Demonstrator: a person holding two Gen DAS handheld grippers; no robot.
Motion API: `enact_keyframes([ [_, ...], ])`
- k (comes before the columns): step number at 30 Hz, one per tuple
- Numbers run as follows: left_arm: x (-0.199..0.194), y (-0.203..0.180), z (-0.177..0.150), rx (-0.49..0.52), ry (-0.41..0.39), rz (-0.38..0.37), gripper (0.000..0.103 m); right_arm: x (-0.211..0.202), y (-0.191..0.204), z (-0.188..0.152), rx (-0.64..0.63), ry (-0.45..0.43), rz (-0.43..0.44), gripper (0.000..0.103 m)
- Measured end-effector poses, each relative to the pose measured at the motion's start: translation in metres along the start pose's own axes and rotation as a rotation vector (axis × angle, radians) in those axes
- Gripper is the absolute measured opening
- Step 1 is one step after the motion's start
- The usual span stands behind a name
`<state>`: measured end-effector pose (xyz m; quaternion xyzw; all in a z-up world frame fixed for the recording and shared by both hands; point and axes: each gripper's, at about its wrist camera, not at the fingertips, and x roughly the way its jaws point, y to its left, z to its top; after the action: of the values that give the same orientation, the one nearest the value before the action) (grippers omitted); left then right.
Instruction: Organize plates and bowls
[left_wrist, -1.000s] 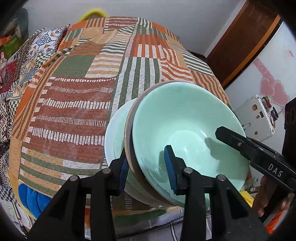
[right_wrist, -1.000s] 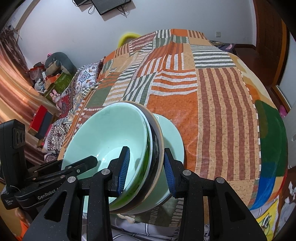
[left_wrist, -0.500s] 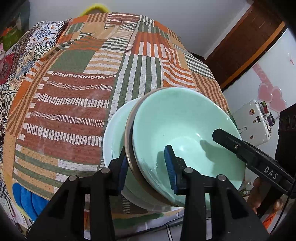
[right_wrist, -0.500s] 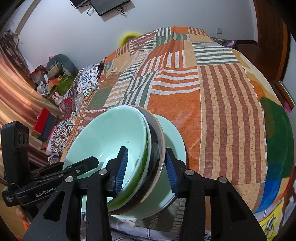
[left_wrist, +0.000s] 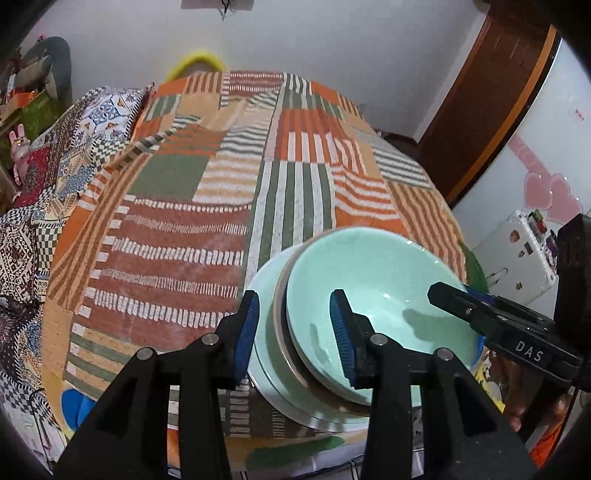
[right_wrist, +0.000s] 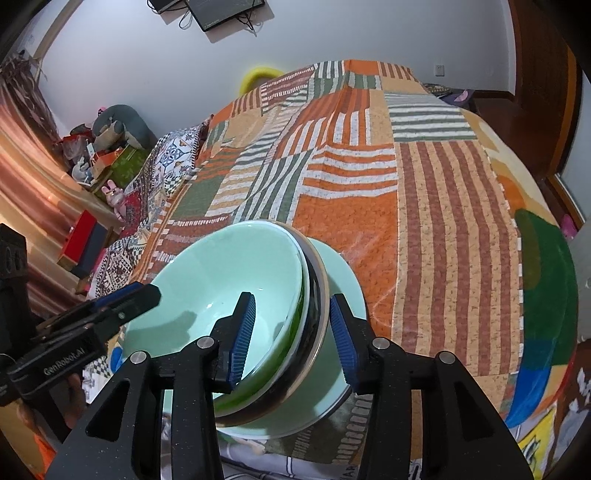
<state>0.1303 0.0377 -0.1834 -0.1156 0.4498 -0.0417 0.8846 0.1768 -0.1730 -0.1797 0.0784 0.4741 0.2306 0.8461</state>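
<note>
Since a second ago the left wrist view has lifted and tipped back: more of the wall shows above the bed, and the stacked dishes sit lower and further right between the fingers.

Left wrist view: the left gripper (left_wrist: 297, 334) straddles the near rim of the stack, with the mint bowl (left_wrist: 384, 295) on top, a brown-rimmed bowl (left_wrist: 282, 332) under it and a pale green plate (left_wrist: 264, 332) at the bottom. Its right pad sits inside the mint bowl and its left pad stands just outside the plate's edge with a sliver of gap, so the grip looks slack, not clenched. The right gripper (left_wrist: 443, 293) reaches in from the right over the bowl's far rim. The stack rests on the patchwork blanket (left_wrist: 177, 229).

Right wrist view: the right gripper (right_wrist: 291, 330) straddles the rims too, left pad inside the mint bowl (right_wrist: 221, 273), right pad over the plate (right_wrist: 340, 288) beyond the dark bowl (right_wrist: 314, 295); neither pad presses, so it is released.
</note>
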Motion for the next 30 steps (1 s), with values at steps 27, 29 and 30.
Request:
enact_keyframes([
  [27, -0.178, -0.055, 0.006, 0.165, -0.535, 0.005, 0.062, -0.172, 0.062, 0.005, -0.21, -0.521, 0.0, 0.063],
  [29, -0.185, -0.058, 0.003, 0.172, -0.552, 0.004, 0.065, -0.179, 0.065, 0.004, -0.223, -0.548, -0.003, 0.068],
  [30, -0.188, -0.059, 0.002, 0.174, -0.561, 0.003, 0.074, -0.183, 0.067, 0.003, -0.229, -0.562, -0.004, 0.069],
])
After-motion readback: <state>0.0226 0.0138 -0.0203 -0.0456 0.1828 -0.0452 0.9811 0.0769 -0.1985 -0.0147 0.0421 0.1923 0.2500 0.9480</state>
